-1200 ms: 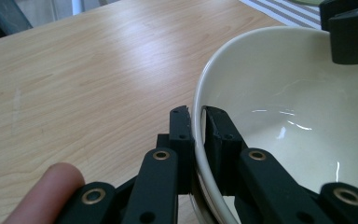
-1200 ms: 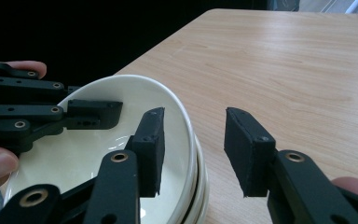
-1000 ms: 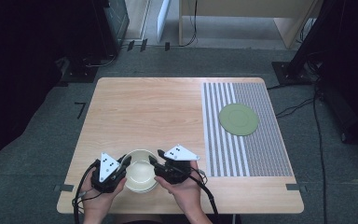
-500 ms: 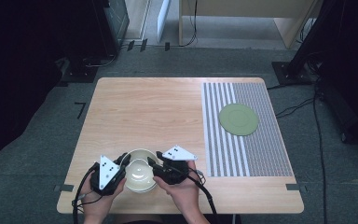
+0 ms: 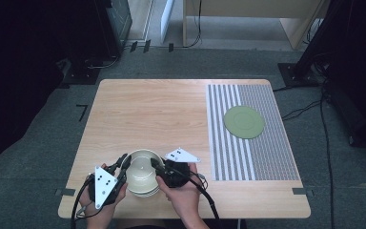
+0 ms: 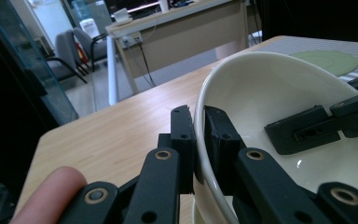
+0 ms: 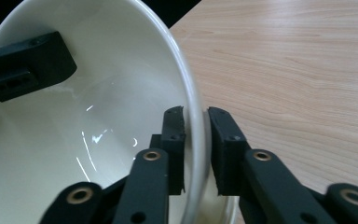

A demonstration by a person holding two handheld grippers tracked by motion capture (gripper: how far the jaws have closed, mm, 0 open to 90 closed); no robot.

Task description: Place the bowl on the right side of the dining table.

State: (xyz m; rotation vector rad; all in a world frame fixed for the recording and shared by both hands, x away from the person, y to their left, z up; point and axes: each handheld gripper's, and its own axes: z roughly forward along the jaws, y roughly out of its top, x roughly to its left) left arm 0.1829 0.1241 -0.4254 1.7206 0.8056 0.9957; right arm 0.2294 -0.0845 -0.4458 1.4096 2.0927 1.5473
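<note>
Glossy cream bowl (image 5: 142, 171), rim clamped by left gripper (image 5: 121, 164) and right gripper (image 5: 158, 165) jaws.

Grey carpet floor (image 5: 38, 157) around a light wooden table (image 5: 147, 109). Black cables (image 5: 310, 107) trail across the carpet at right. Dark cabinet (image 5: 116, 19) at the far left; a pale wooden desk (image 5: 248, 9) stands behind the table. In the left gripper view: the same desk (image 6: 177, 28) with cables beneath, grey office chairs (image 6: 74, 46) beyond, bright daylight at the back.
</note>
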